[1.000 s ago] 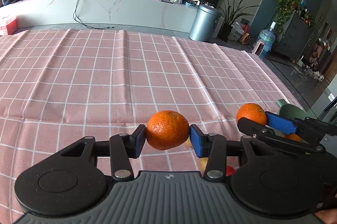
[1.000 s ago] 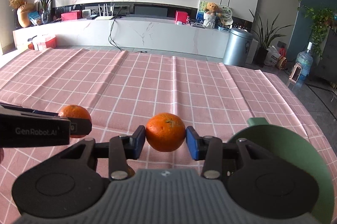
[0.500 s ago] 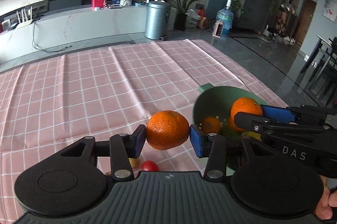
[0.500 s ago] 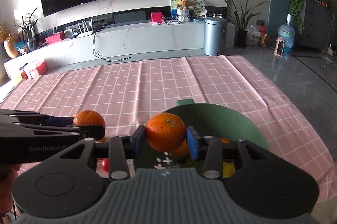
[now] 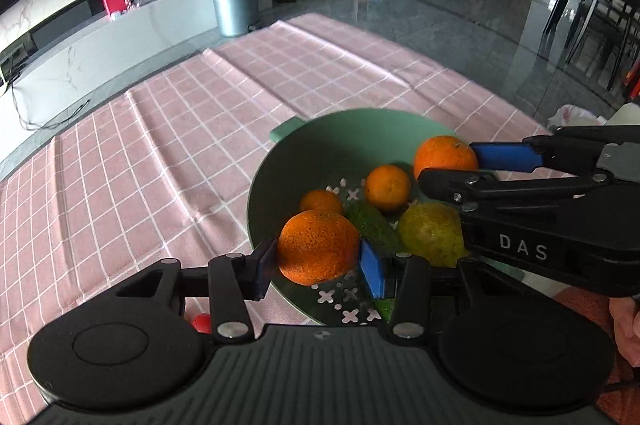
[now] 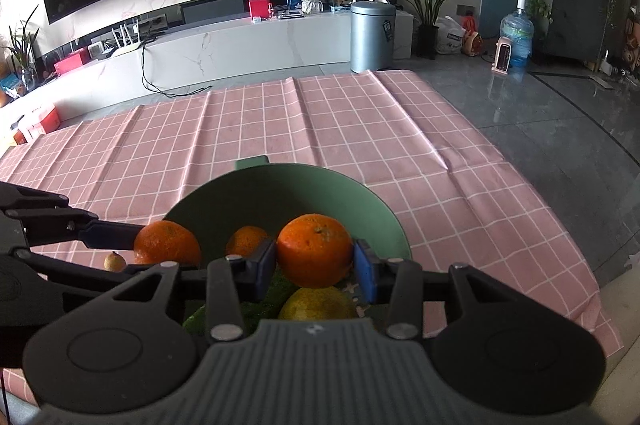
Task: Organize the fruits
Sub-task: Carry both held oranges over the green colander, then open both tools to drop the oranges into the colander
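Note:
My left gripper [image 5: 318,261] is shut on an orange [image 5: 318,247] and holds it over the near left rim of a green strainer bowl [image 5: 320,137]. My right gripper [image 6: 315,261] is shut on another orange [image 6: 314,249] above the same bowl [image 6: 280,185]. In the left wrist view the right gripper [image 5: 452,167] reaches in from the right with its orange [image 5: 444,155]. The bowl holds two small oranges [image 5: 387,185], a green cucumber [image 5: 372,225] and a yellow-green pear [image 5: 432,233]. In the right wrist view the left gripper's orange [image 6: 166,243] shows at the bowl's left rim.
The bowl stands on a pink checked tablecloth [image 5: 160,145] near the table's right edge [image 6: 560,225]. A small red fruit [image 5: 201,322] lies on the cloth under my left gripper. A small yellowish fruit [image 6: 113,261] lies on the cloth left of the bowl.
Both grippers have carried their oranges to the right, from above the cloth to above the green bowl. Both stay shut on their oranges.

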`<state>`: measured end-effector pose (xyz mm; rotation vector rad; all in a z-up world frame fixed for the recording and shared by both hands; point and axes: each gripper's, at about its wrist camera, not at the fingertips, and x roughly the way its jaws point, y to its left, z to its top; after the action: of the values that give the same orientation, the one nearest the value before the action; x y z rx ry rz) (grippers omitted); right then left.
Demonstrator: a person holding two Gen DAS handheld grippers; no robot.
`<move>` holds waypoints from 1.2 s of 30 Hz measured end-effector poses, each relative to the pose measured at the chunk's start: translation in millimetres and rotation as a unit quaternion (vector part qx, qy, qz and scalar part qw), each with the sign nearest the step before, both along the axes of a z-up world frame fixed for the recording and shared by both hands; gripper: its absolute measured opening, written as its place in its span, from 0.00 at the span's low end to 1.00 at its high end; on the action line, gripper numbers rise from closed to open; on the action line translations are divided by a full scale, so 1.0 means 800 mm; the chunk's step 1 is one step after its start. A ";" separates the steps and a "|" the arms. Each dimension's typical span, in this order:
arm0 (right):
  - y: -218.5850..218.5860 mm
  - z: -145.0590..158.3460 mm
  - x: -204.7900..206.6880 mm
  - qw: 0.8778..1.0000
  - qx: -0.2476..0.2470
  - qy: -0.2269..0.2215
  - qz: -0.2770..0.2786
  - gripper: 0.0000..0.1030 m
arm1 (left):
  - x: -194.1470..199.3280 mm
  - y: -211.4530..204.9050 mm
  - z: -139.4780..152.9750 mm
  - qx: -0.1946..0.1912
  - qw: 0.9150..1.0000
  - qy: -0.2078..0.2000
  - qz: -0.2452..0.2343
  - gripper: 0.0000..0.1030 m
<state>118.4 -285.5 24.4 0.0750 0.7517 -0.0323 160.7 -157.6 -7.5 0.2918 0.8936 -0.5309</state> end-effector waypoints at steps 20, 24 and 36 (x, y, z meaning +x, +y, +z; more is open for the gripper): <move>-0.008 -0.041 0.043 0.998 0.026 0.053 -0.003 0.38 | 0.016 -0.029 -0.025 0.069 0.997 0.028 -0.022 0.50; -0.011 -0.042 0.043 0.998 0.033 0.053 -0.007 0.39 | 0.017 -0.029 -0.025 0.070 0.997 0.026 -0.024 0.51; -0.013 -0.033 0.031 0.999 0.034 0.024 -0.014 0.60 | 0.012 -0.027 -0.015 0.073 0.997 0.013 -0.027 0.61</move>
<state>143.5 -296.3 -2.1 0.1501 0.7994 -0.0357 170.0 -179.4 -19.6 0.4448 0.9532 -0.5210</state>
